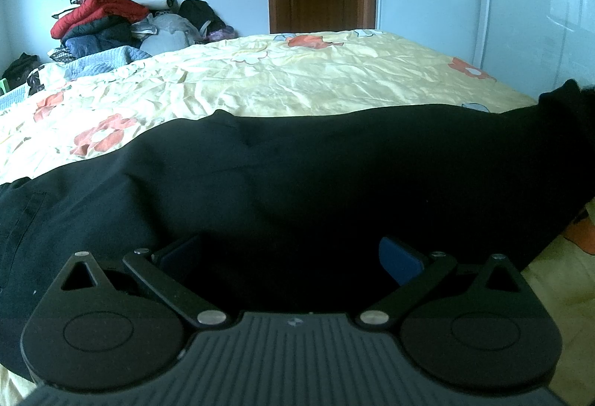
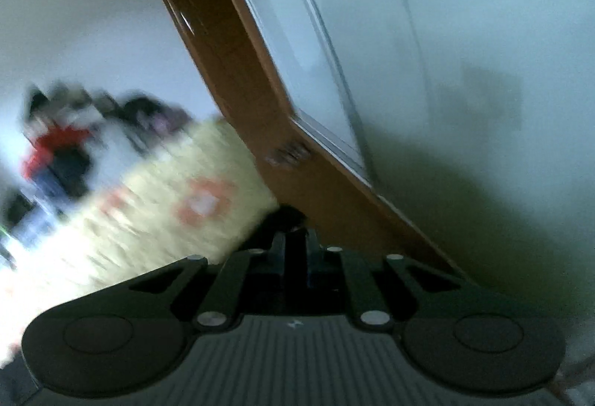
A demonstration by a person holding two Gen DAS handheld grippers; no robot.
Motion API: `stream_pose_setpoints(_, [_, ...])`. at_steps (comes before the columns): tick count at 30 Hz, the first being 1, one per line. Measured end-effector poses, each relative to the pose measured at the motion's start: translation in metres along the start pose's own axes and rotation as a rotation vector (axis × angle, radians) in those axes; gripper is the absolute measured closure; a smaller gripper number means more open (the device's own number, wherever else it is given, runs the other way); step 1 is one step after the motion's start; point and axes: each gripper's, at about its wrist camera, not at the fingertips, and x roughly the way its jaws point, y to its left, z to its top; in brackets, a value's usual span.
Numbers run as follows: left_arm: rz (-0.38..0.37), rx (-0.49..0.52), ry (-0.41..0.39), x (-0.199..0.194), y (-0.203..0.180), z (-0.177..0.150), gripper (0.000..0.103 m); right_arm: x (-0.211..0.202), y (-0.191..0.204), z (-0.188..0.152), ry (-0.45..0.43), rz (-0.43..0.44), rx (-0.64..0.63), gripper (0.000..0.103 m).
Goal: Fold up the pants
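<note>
- The left gripper (image 1: 290, 257) stands wide open over the black pants (image 1: 297, 183); its blue pads (image 1: 399, 259) are far apart and cloth lies under and between them, but they press on nothing.
- The right gripper (image 2: 296, 246) has its jaws drawn almost together. A dark bit of cloth (image 2: 286, 216) shows just past the tips; it is probably the end of the pants, but the right wrist view is blurred and this cannot be said for sure.
- The pants lie stretched across the near part of the bed (image 1: 297, 79), on the yellow flowered sheet, with one end lifted at the far right edge of the left wrist view.
- To do the step well, the right hand should carry its end over the cloth in a smooth arc, not in a hurry, so the edges meet.
- The left gripper should probably close on the near part, or hold it down, so the cloth does not slide.
- The clothes pile (image 1: 111, 8) is well apart and makes no trouble.
</note>
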Motion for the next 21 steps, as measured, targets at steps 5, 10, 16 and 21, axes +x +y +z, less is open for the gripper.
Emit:
stream_pose_setpoints(5, [0.000, 0.000, 0.000, 0.000, 0.000, 0.000, 0.000, 0.044, 0.001, -0.019, 0.119, -0.135, -0.056, 0.085])
stream_pose_setpoints(10, [0.001, 0.000, 0.000, 0.000, 0.000, 0.000, 0.000, 0.007, 0.015, -0.024, -0.119, -0.383, -0.093, 0.084])
stream_pose_setpoints(16, [0.000, 0.000, 0.000, 0.000, 0.000, 0.000, 0.000, -0.015, 0.077, -0.037, -0.047, -0.114, -0.231, 0.039])
stream_pose_setpoints(21, [0.000, 0.000, 0.000, 0.000, 0.000, 0.000, 0.000, 0.000, 0.145, -0.073, -0.072, -0.189, -0.532, 0.026])
